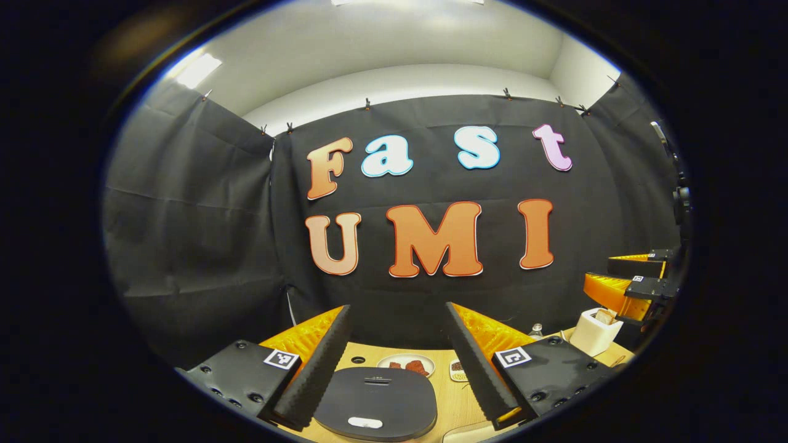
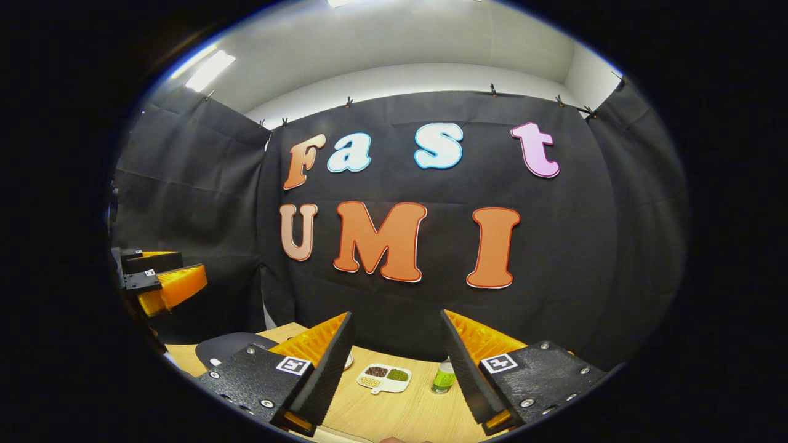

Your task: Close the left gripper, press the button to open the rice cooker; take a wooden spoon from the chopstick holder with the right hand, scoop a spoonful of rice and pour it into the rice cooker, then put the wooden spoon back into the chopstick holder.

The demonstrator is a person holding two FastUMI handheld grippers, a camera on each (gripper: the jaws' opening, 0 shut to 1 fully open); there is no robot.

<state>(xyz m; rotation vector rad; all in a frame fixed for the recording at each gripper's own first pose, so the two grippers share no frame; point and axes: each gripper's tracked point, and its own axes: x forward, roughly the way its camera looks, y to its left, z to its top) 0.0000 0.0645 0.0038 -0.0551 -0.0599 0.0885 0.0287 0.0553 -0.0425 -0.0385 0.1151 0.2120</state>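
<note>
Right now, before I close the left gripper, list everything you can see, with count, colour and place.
Dark grey rice cooker: one, lid shut, between the left gripper's fingers.
White plate: one, holding reddish-brown pieces, behind the cooker.
White divided dish: one, brown, green and pale grains, mid-table.
Green-labelled bottle: one, right of the dish.
White holder: one, far right of the table.
Light wooden table: one.
Left gripper: open.
Right gripper: open.
</note>
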